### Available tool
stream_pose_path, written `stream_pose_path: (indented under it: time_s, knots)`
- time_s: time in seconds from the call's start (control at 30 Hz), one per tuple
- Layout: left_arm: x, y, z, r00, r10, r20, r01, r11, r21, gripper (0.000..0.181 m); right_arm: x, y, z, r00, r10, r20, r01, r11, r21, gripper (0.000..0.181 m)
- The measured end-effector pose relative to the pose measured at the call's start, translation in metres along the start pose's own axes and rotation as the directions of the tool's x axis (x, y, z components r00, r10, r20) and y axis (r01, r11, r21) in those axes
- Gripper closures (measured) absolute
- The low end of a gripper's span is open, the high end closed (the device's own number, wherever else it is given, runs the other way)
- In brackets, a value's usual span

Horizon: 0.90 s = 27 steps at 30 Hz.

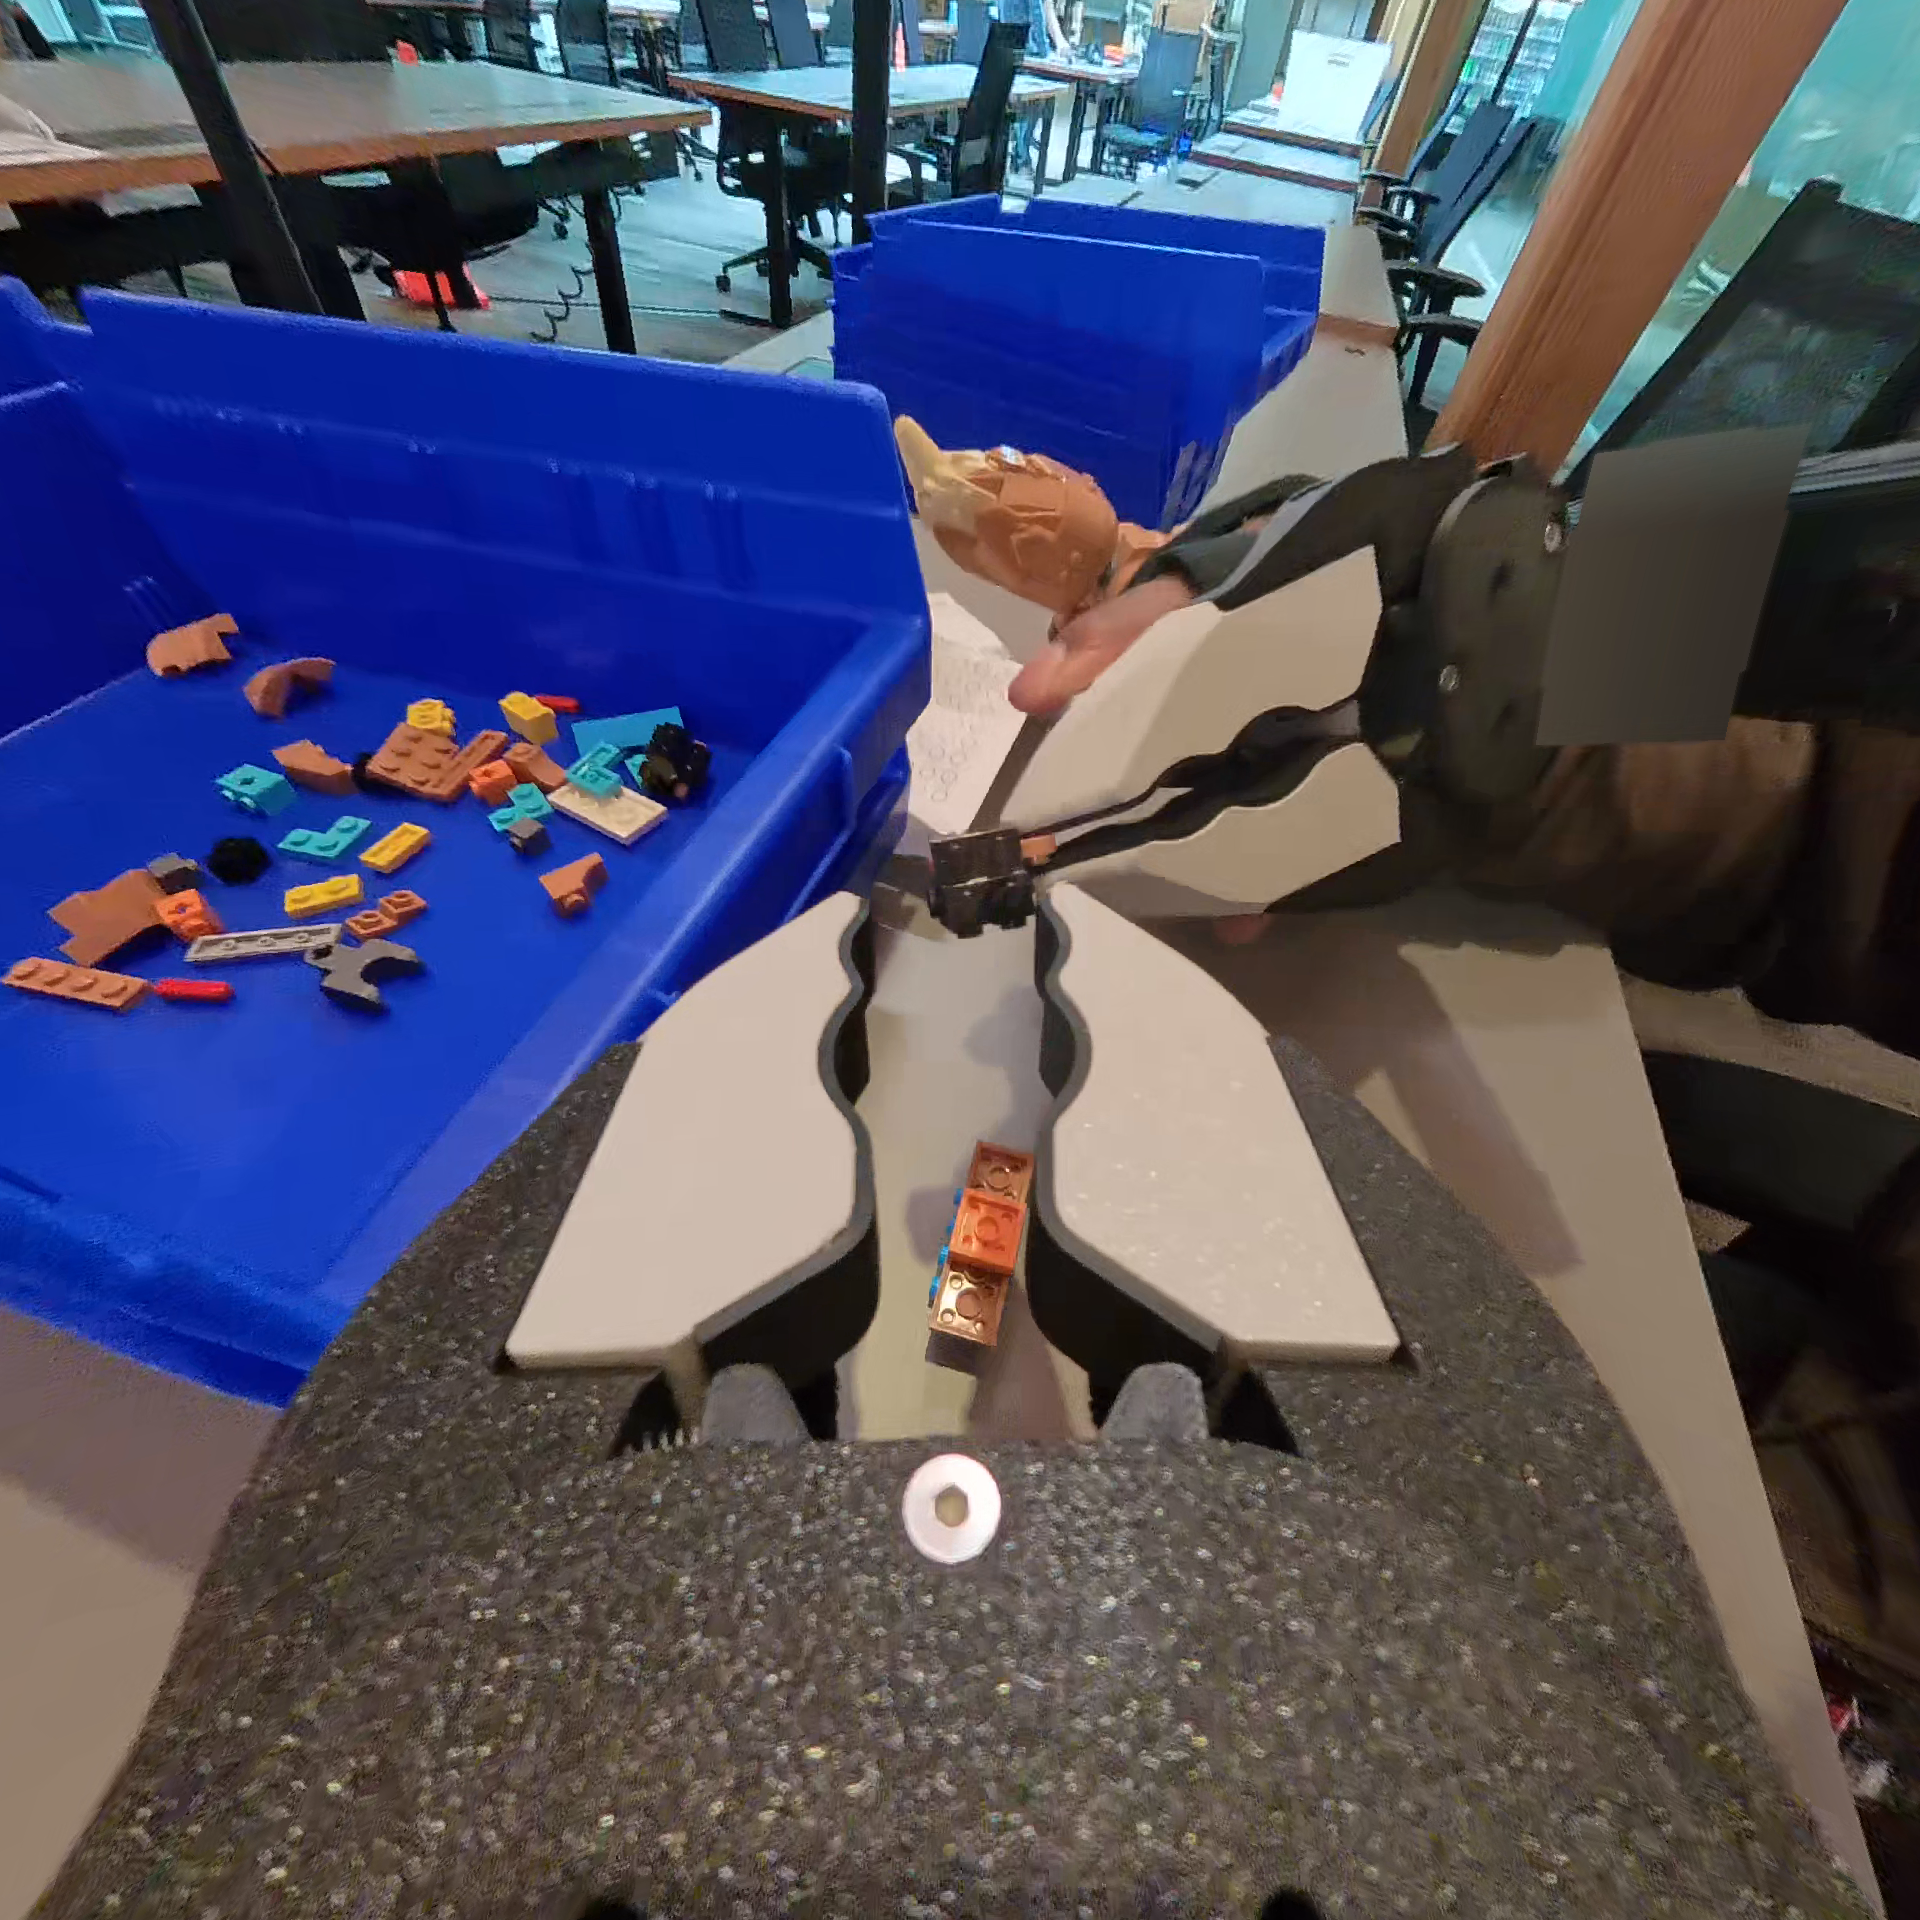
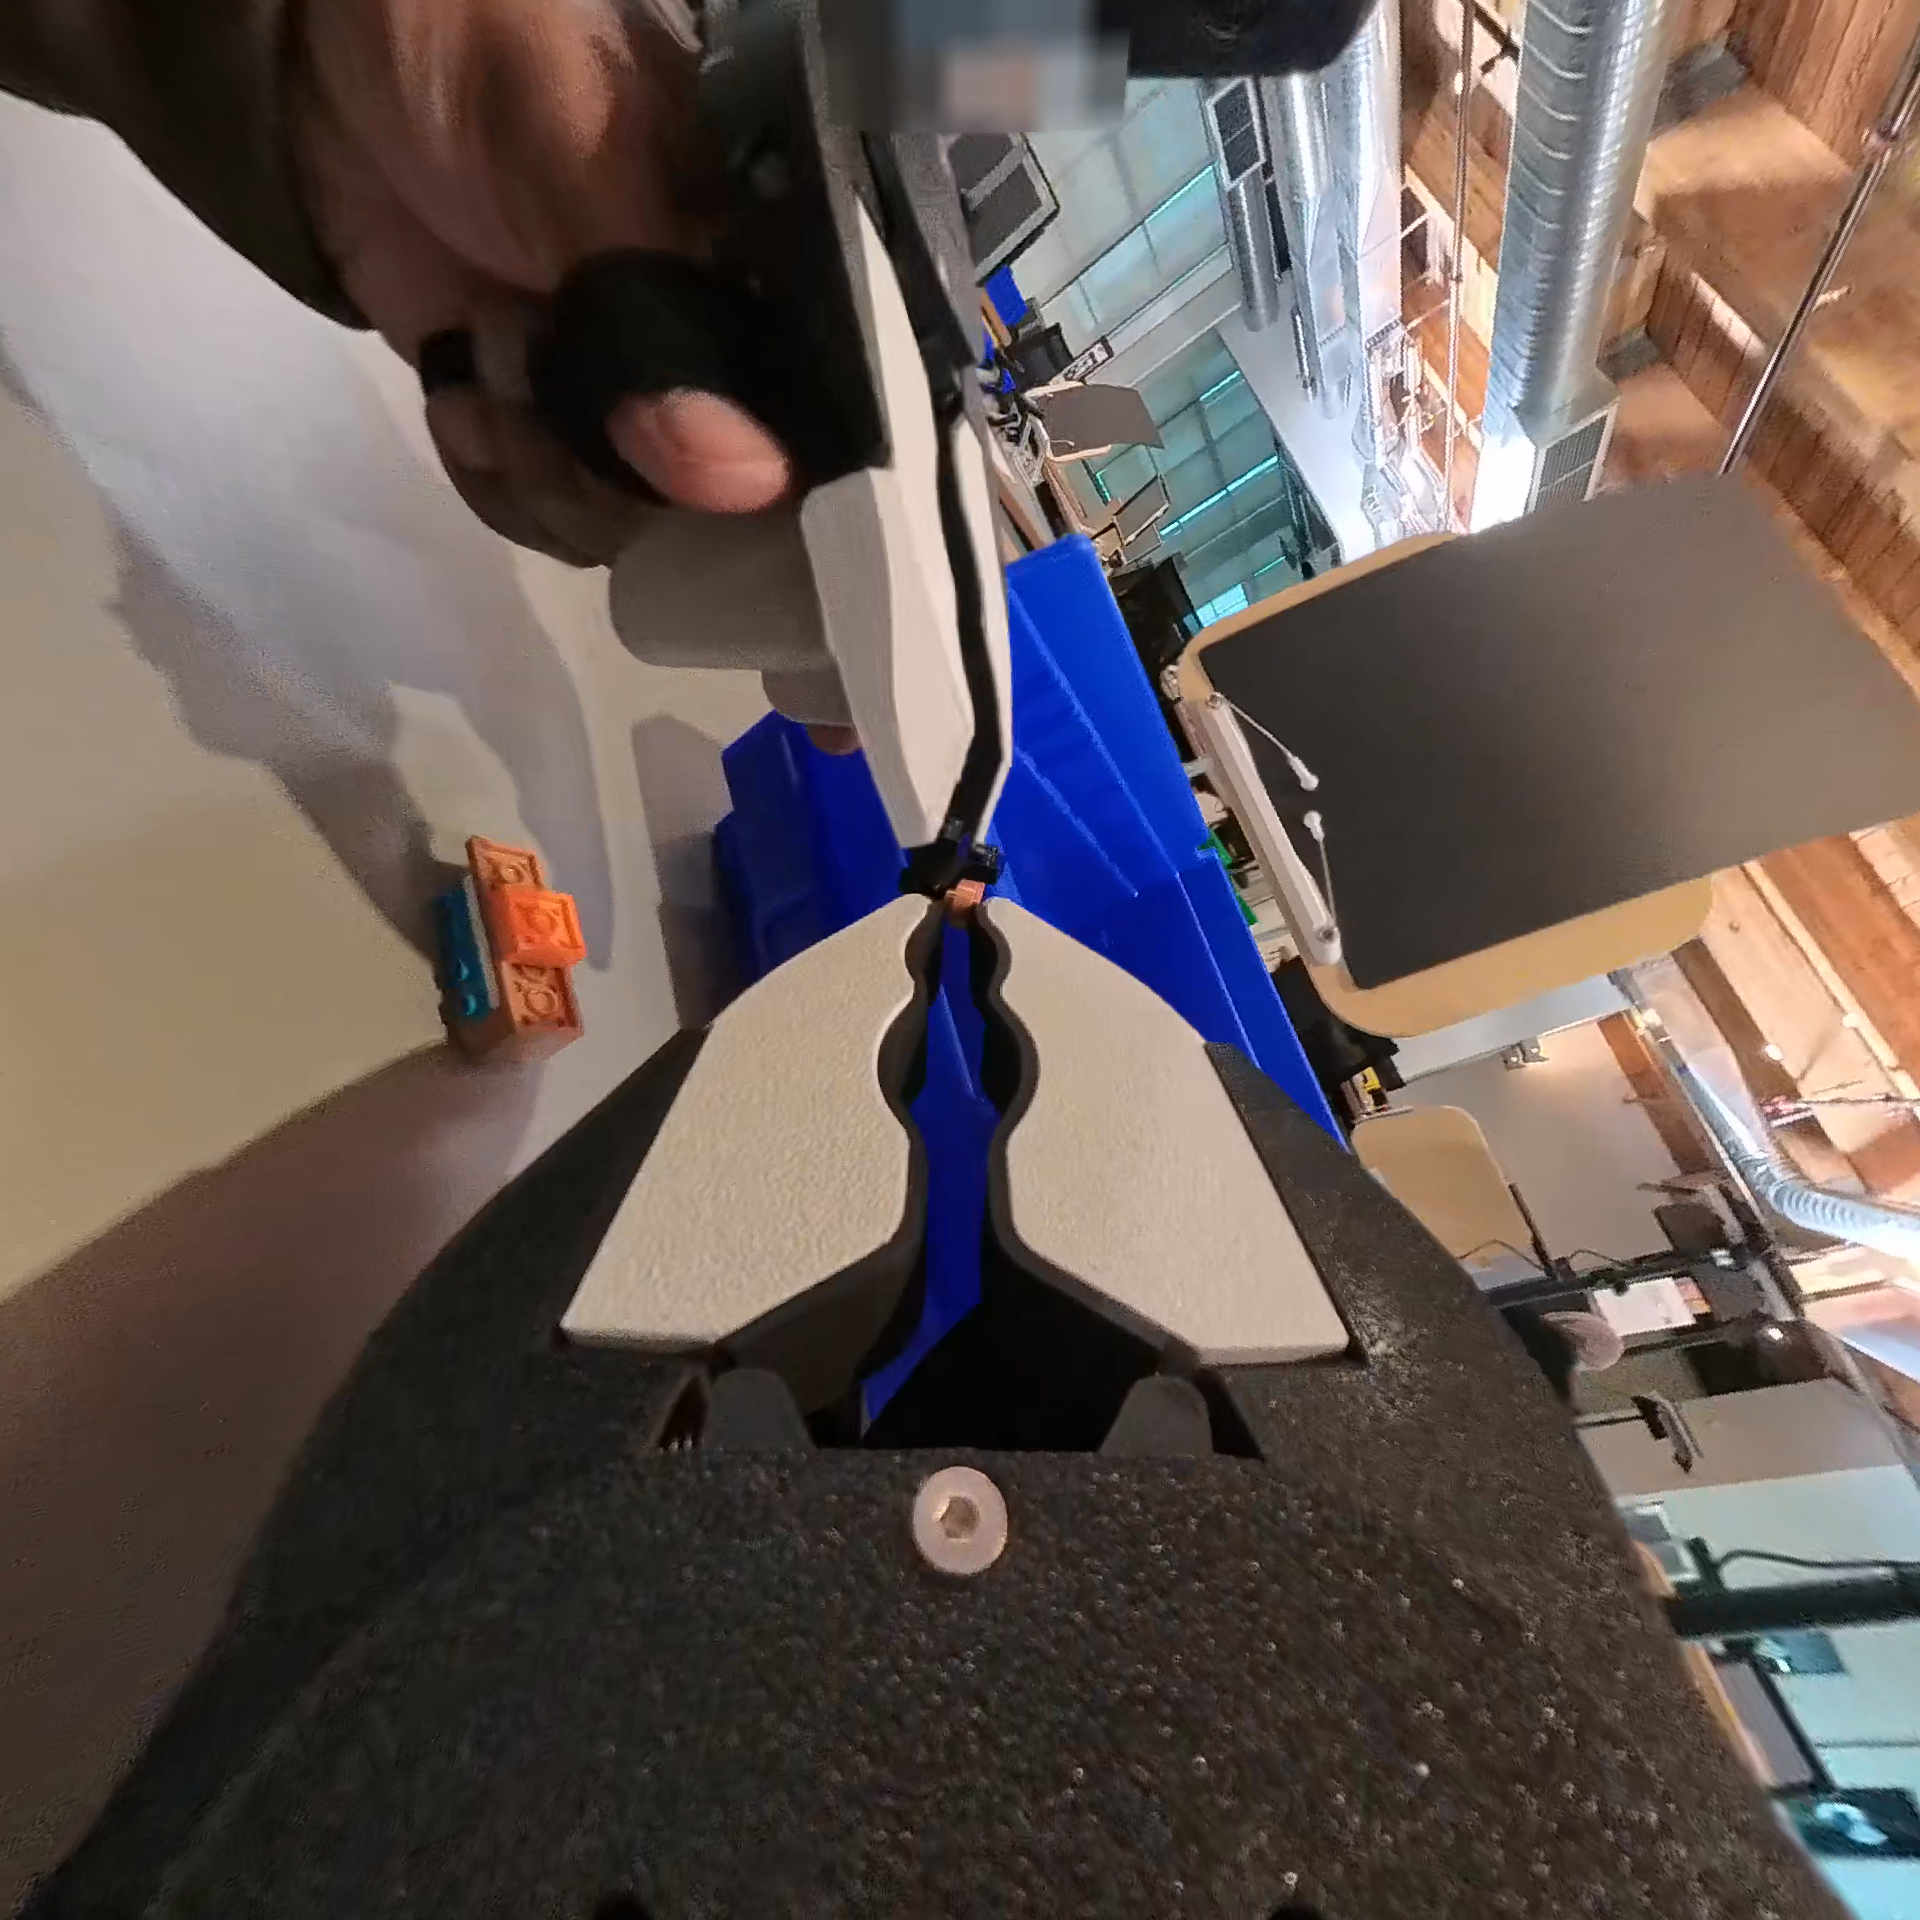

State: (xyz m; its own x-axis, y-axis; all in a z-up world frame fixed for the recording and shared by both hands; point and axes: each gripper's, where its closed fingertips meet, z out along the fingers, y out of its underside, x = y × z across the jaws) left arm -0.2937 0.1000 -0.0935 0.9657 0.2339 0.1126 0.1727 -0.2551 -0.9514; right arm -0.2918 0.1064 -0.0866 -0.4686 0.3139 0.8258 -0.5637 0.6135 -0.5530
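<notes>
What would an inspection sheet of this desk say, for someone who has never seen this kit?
Surface: grey table, with shadows across it.
Job's things: black brick piece and small brown brick, held together in the air; orange-and-brown brick stack lying on the table.
Clutter: blue bin with loose bricks inside; stacked blue bins; brown moulded toy piece; white paper sheet.
Grippers: left gripper jaws closed on the black brick piece; right gripper jaws closed on the small brown brick.
Cables: nothing seen.
Surroundings: office desks and chairs, wooden pillar.
</notes>
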Motion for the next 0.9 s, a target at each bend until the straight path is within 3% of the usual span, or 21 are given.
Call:
stream_pose_path:
  time_s: [0.2, 0.33, 0.77, 0.83, 0.87, 0.9]
  knots:
    - [0.006, 0.007, 0.005, 0.999, 0.051, -0.011, -0.051, 0.998, -0.033, 0.160, -0.005, -0.002, 0.002, 0.998, -0.060, -0.006, 0.060, 0.998, -0.010, 0.177]
    - [0.008, 0.005, 0.003, 0.995, 0.103, -0.017, -0.103, 0.994, -0.027, 0.161, -0.004, -0.006, 0.000, 1.000, -0.020, 0.005, 0.020, 1.000, 0.015, 0.176]
    - [0.011, 0.008, -0.003, 0.966, 0.257, -0.005, -0.256, 0.961, -0.105, 0.163, -0.002, -0.013, -0.001, 0.953, 0.275, 0.123, -0.285, 0.956, 0.071, 0.176]
    - [0.001, 0.033, 0.003, 0.909, 0.413, 0.045, -0.386, 0.880, -0.277, 0.163, 0.025, -0.011, -0.006, 0.921, 0.388, 0.026, -0.388, 0.914, 0.116, 0.177]
    - [0.002, 0.036, 0.008, 0.882, 0.467, 0.061, -0.434, 0.856, -0.282, 0.162, 0.040, -0.010, -0.012, 0.880, 0.475, 0.012, -0.471, 0.869, 0.151, 0.177]
    - [0.010, 0.032, 0.013, 0.899, 0.435, 0.045, -0.414, 0.879, -0.235, 0.162, 0.051, -0.008, -0.017, 0.849, 0.528, 0.003, -0.520, 0.836, 0.177, 0.177]
